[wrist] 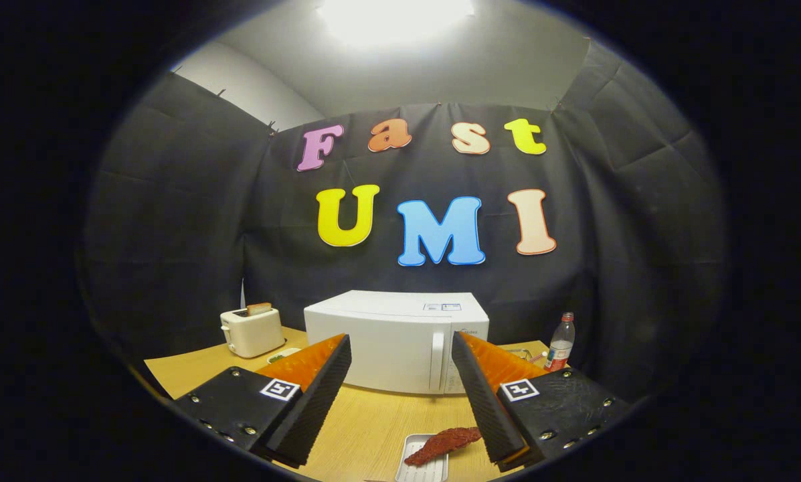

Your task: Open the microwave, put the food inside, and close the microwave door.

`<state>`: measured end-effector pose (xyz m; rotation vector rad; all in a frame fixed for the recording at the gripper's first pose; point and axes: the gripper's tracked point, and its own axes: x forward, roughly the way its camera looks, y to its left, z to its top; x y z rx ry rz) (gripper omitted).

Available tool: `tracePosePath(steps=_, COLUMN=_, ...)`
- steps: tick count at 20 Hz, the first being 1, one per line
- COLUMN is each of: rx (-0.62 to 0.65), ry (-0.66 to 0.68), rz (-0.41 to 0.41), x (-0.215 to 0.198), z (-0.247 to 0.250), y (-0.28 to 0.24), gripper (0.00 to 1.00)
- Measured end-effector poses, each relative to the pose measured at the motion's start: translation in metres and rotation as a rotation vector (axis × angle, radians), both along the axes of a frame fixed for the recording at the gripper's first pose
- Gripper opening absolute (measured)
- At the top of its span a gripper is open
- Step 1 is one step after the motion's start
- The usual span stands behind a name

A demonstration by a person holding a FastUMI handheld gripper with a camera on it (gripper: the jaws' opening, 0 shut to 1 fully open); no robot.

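A white microwave (396, 338) stands on the wooden table (363, 422), beyond my fingers, its door shut and a vertical handle (434, 361) at the door's right side. Nearer to me, a small white tray (421, 462) holds a piece of reddish-brown food (443, 444), just below and inside my right finger (484, 395). My gripper (400, 345) hovers above the table, open, with nothing between its fingers.
A cream toaster (251, 331) with bread in its slot stands left of the microwave. A plastic bottle (560, 343) with a red cap stands to the microwave's right, near some small items. A small dish (282, 355) lies by the toaster.
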<state>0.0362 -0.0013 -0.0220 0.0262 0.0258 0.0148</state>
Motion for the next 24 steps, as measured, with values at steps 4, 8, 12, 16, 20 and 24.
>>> tracePosePath(steps=4, rx=0.034, ry=0.022, rz=0.004, x=0.029, z=-0.02, y=-0.001, gripper=0.9)
tracePosePath(steps=8, rx=0.039, ry=0.07, rz=0.021, x=0.06, z=-0.047, y=-0.004, gripper=0.9)
tracePosePath(steps=12, rx=0.04, ry=0.088, rz=-0.006, x=0.095, z=-0.07, y=-0.012, gripper=0.9)
tracePosePath(steps=16, rx=0.062, ry=0.157, rz=-0.029, x=0.133, z=-0.104, y=-0.021, gripper=0.9)
tracePosePath(steps=20, rx=0.088, ry=0.175, rz=-0.082, x=0.165, z=-0.123, y=-0.034, gripper=0.9)
tracePosePath(steps=24, rx=0.087, ry=0.203, rz=-0.093, x=0.194, z=-0.141, y=-0.038, gripper=0.9)
